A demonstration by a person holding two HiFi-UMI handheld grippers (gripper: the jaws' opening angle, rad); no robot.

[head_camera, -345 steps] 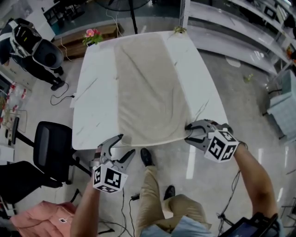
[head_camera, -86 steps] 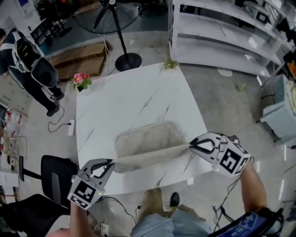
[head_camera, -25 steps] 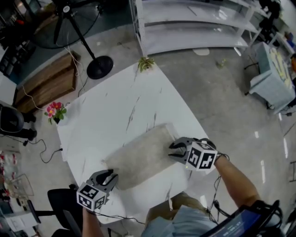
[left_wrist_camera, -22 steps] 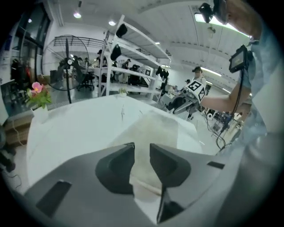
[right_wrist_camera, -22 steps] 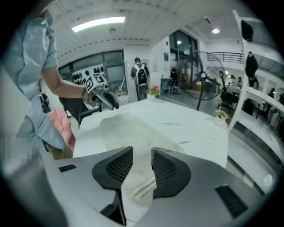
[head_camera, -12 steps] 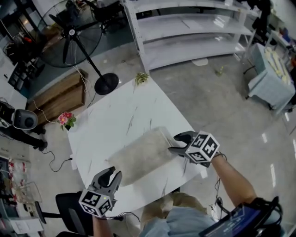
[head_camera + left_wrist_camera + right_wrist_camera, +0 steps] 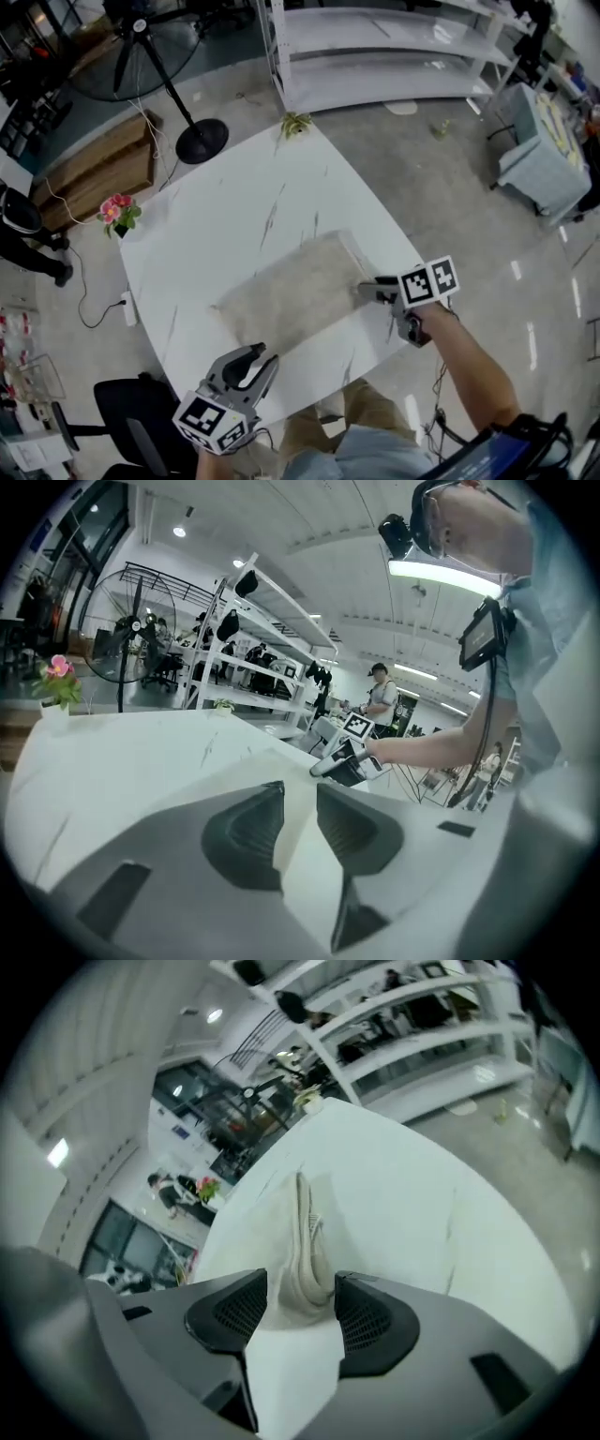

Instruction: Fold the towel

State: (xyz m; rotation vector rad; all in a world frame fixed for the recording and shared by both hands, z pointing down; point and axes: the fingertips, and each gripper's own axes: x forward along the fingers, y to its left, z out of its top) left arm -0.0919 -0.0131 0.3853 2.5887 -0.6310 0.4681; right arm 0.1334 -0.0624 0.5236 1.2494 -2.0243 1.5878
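Towel [image 7: 291, 295] lay folded on bench [image 7: 216, 216]; right tongs [image 7: 366, 291] just opened wide astride its edge, releasing; left tongs [image 7: 262, 356] slightly apart, empty; clean withdrawal likely next.

Nubby cloth towel [image 7: 292, 291] — glossy, perhaps marble, table [image 7: 211, 225]

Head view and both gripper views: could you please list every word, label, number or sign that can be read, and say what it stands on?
No readable text in any view.
Left cube and right cube: black-and-white square patterns only, no letters or digits.
Screen at the person's chest: dark, nothing legible.
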